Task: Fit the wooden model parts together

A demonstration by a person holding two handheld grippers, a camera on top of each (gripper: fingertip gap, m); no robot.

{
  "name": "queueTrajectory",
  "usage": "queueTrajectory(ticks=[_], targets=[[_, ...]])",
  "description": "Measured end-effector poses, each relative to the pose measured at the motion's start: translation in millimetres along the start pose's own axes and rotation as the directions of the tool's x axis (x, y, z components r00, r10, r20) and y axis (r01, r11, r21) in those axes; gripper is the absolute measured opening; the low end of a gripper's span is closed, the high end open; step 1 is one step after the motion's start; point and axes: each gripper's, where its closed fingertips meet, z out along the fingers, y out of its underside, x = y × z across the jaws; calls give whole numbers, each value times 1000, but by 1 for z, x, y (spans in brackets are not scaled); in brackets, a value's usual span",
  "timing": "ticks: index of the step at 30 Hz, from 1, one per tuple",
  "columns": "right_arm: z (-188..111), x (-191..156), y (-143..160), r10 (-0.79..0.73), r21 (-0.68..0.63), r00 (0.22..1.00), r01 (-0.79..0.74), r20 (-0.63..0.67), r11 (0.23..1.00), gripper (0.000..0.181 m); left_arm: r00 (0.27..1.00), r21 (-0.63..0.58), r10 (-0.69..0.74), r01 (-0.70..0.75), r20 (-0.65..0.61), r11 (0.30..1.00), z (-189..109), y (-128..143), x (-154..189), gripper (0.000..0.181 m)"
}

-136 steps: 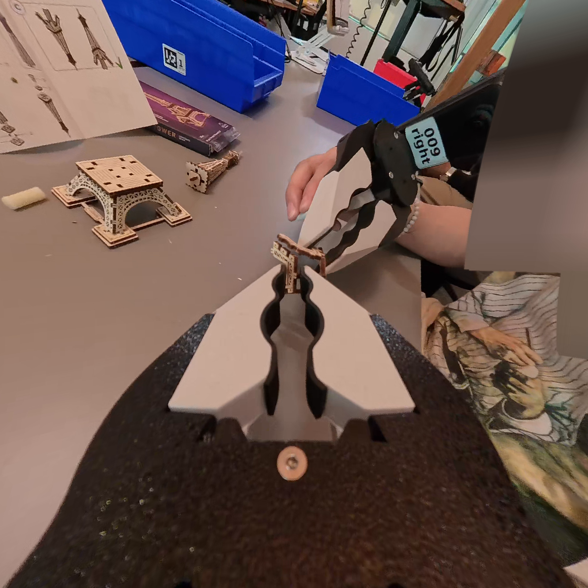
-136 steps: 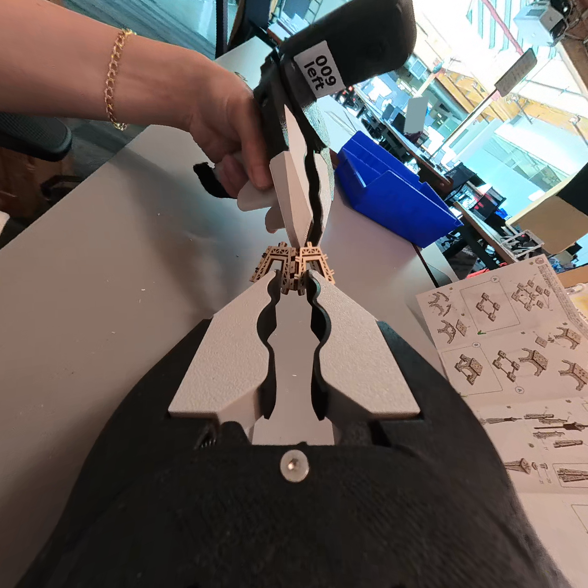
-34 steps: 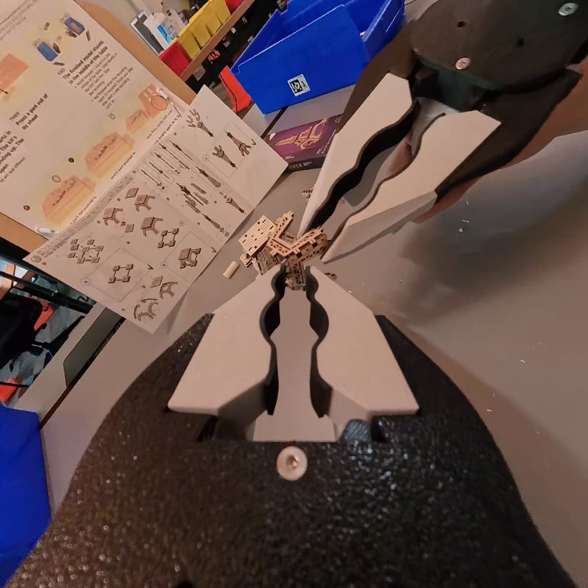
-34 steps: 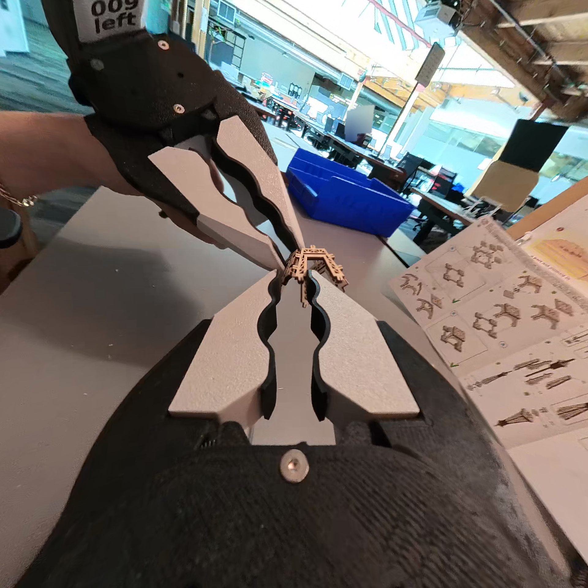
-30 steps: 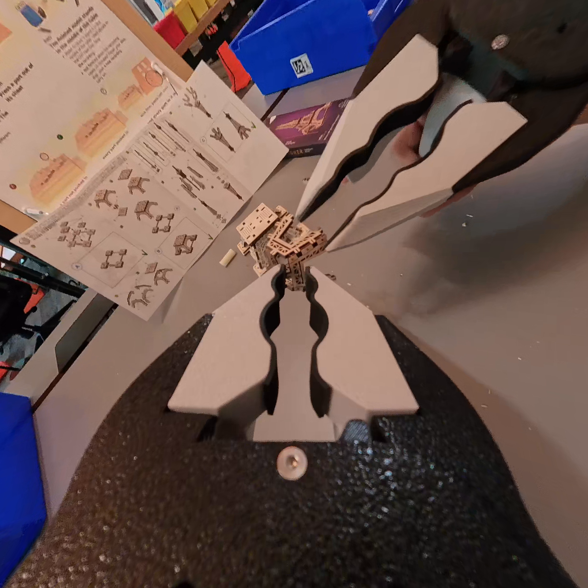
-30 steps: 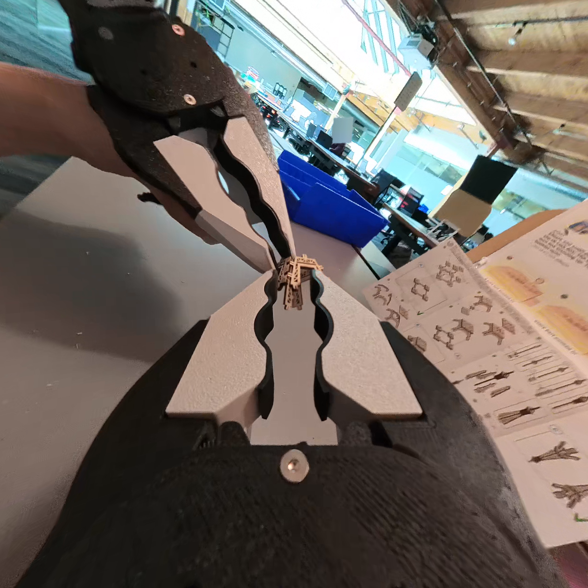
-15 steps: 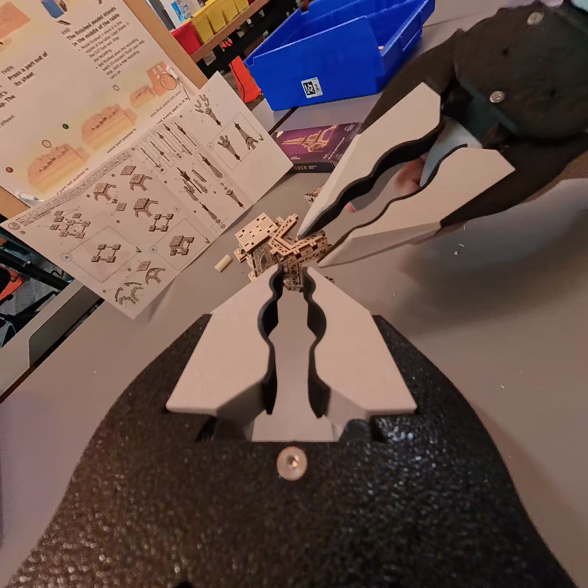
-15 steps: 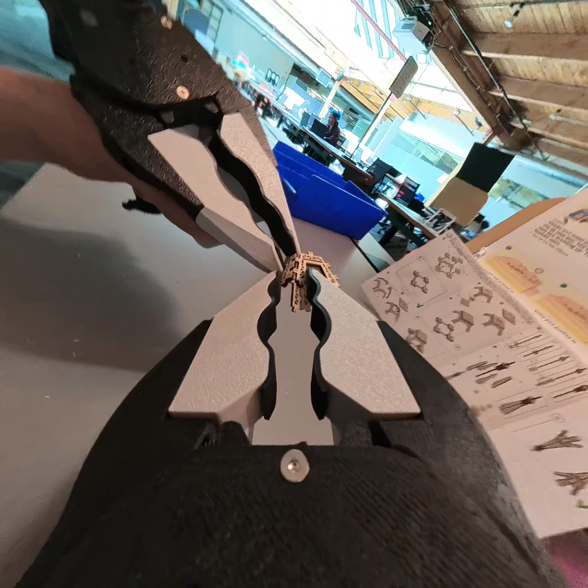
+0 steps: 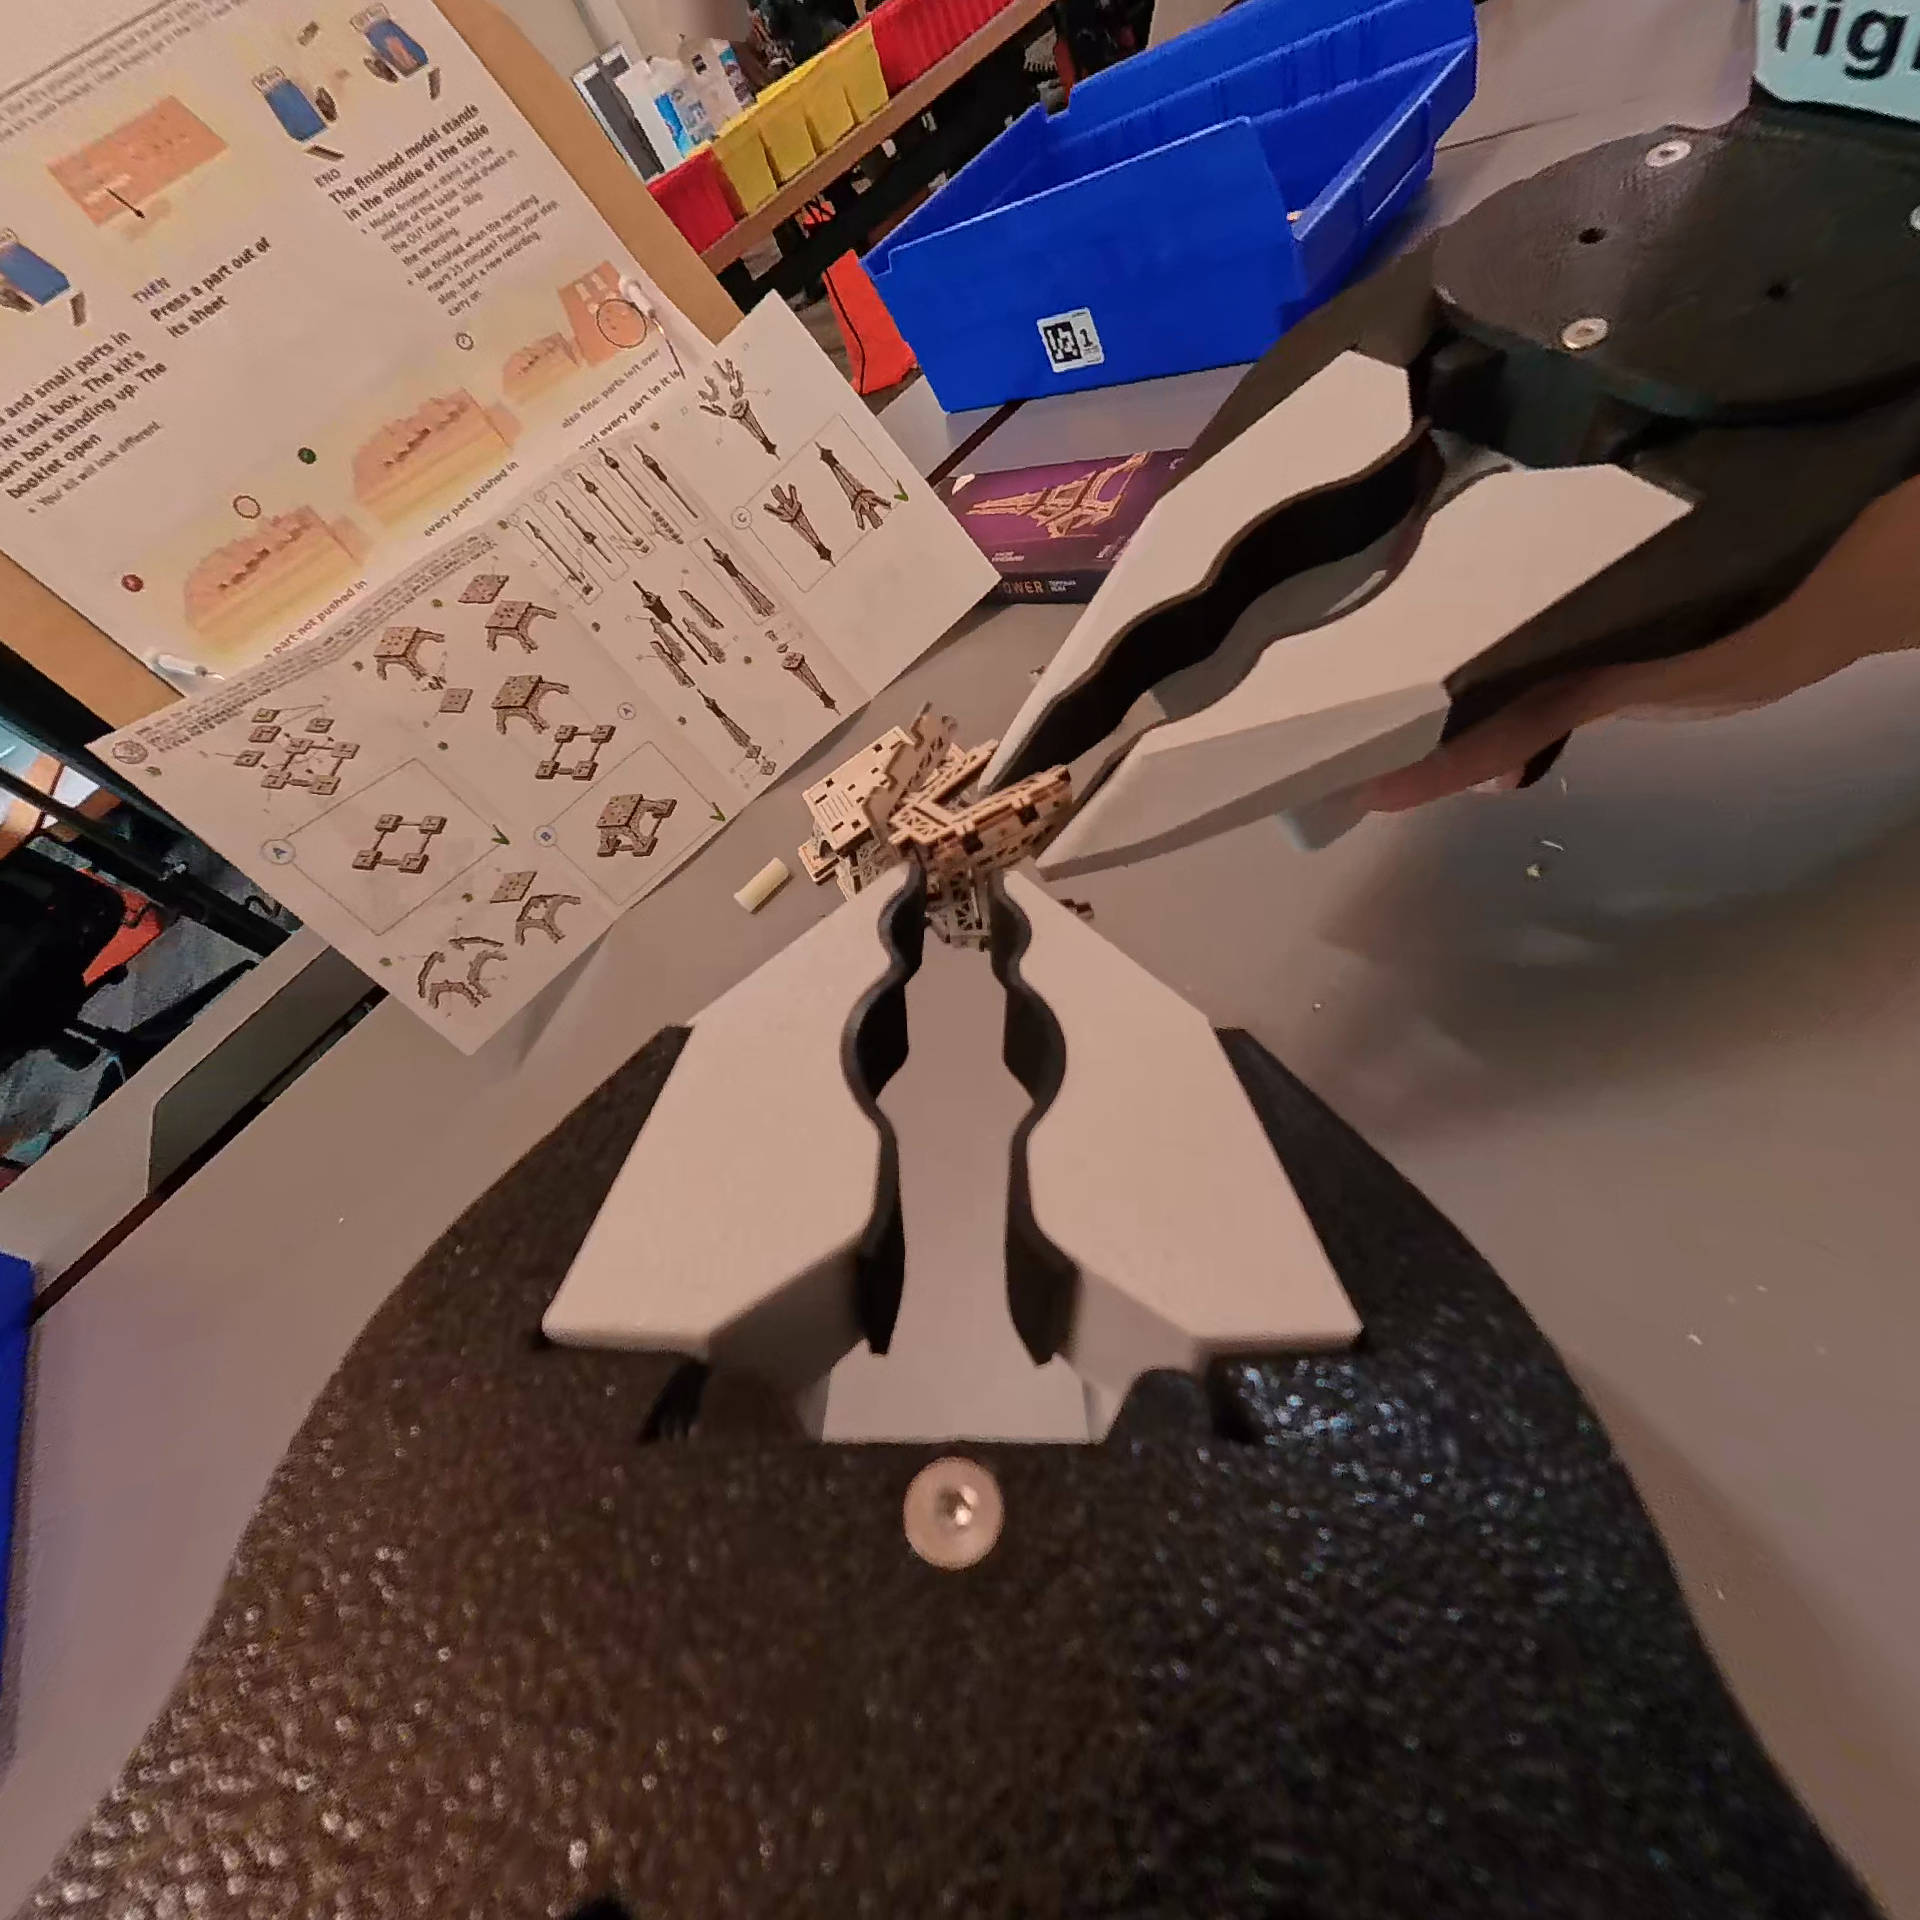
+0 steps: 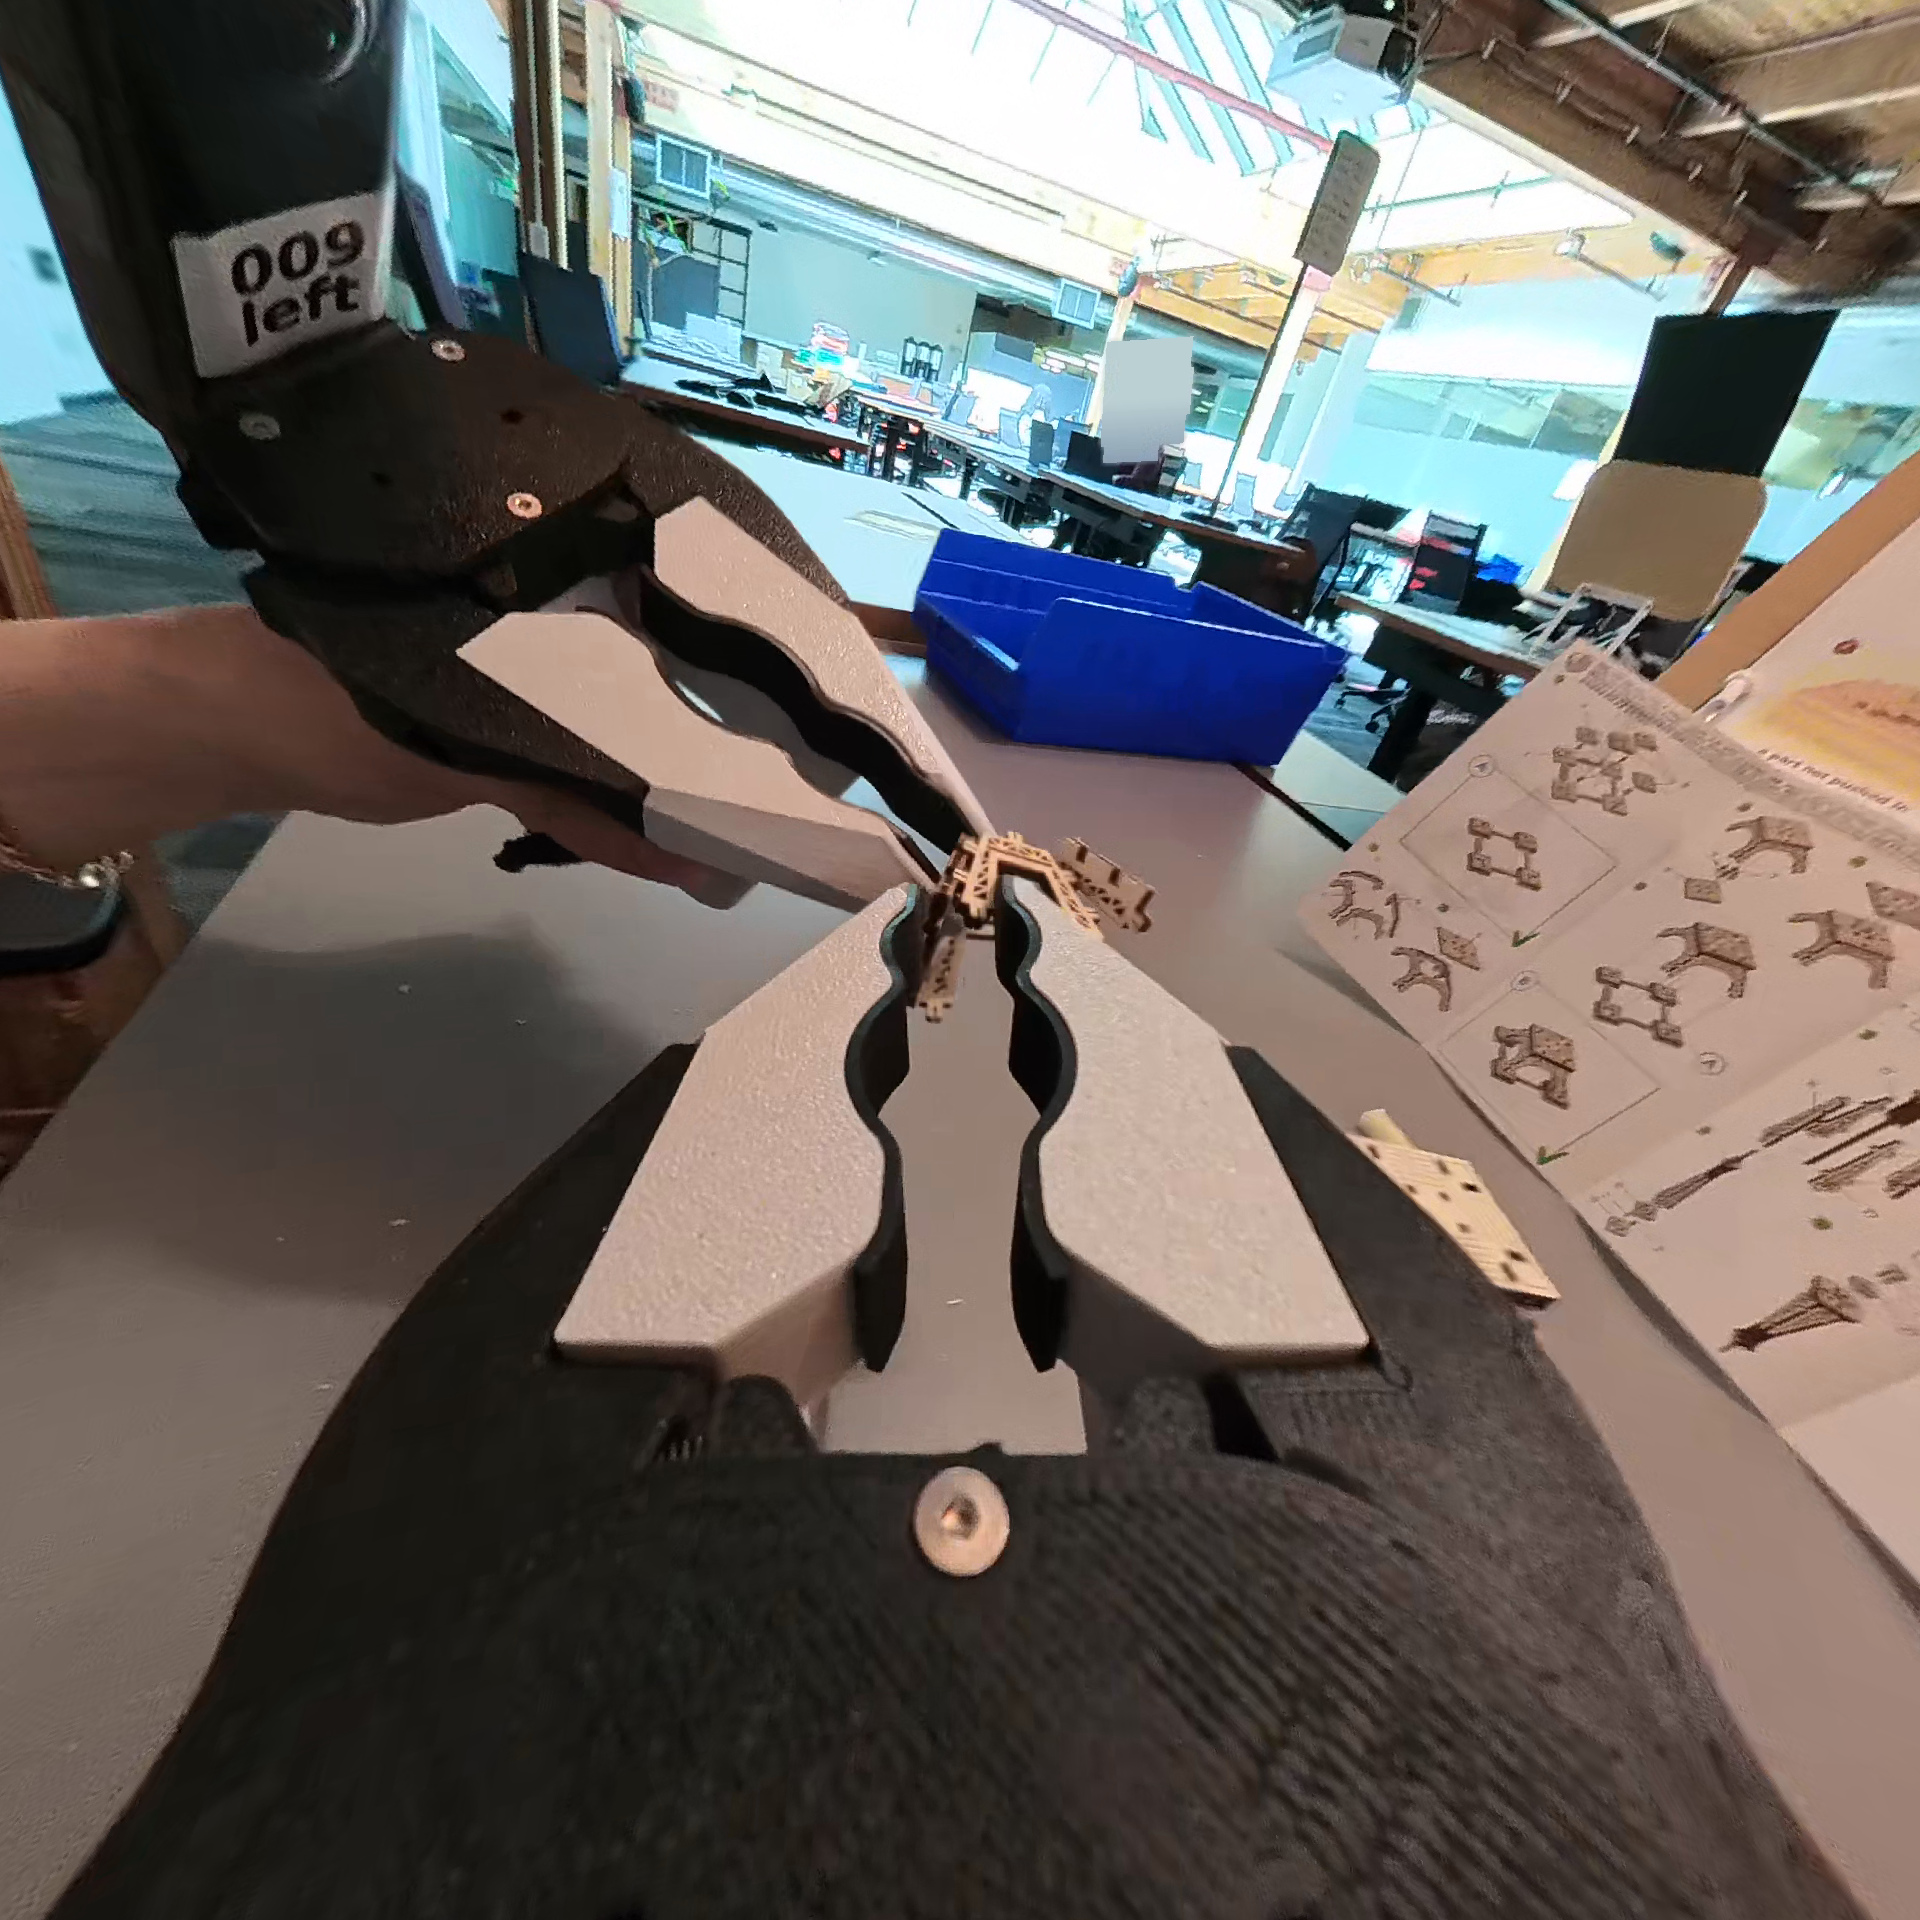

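The likeliest trouble, as I judge it, is the thin lattice wood cracking or a tab slipping out of its slot: both claws are pinching the same small wooden piece [image 9: 940,831] at its very edges, in mid-air above the grey table [image 9: 1558,1039], so any twist of one claw against the other would be bending the joints, and a loosened pinch would be letting the piece drop. The left claw [image 9: 956,902] is squeezing closed on a lower leg of the piece, which is sitting right between its tips and poking just past them. The right claw [image 10: 961,909] is likewise gripping the piece at its tips; in its own view one strip [image 10: 940,977] is hanging down into the gap between its fingers while an arched frame [image 10: 1039,878] is sticking out beyond them. The two claws are meeting nearly tip to tip. Behind them, another wooden block [image 9: 857,805] is lying on the table, close to the instruction sheet [image 9: 540,727] and a blue bin [image 9: 1143,229].
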Motion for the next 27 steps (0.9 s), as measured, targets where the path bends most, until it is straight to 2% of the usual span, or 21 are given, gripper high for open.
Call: queueTrajectory(ticks=[7, 16, 18, 27], targets=[[-4, 1, -4, -61, 28, 998, 62, -9, 998, 11, 999, 12, 33, -33, 15, 999, -1, -5, 0, 10], [-6, 5, -9, 110, 69, 993, -113, 39, 991, 10, 984, -2, 134, -134, 114, 991, -3, -7, -9, 10], [-6, 5, -8, 107, 61, 994, -108, 33, 992, 14, 982, -2, 145, -146, 123, 989, -3, -7, -9, 10], [-5, 8, -6, 88, 45, 996, -89, 13, 995, 9, 976, -5, 174, -175, 132, 985, -2, -8, -8, 9]])
